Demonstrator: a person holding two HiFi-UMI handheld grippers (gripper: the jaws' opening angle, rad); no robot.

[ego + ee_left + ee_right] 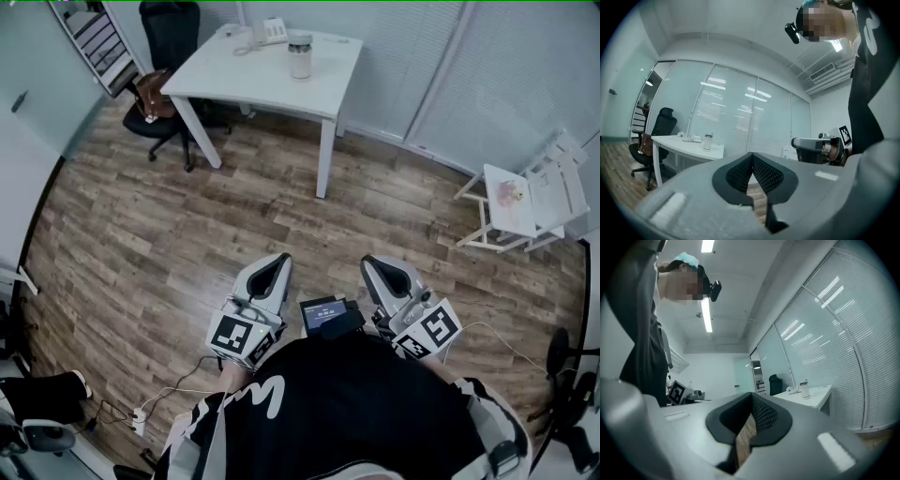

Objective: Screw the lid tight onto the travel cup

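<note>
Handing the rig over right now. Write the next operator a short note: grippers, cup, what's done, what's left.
Left gripper: shut, empty, held level near the body.
Right gripper: shut, empty, likewise.
Travel cup: upright on the white table across the room, beside a desk phone, likely out of reach from here.
Done: nothing visible; the lid looks set on top, tightness cannot be told.
Left: walk to the table, steady the cup with one gripper, screw the lid tight with the other.
</note>
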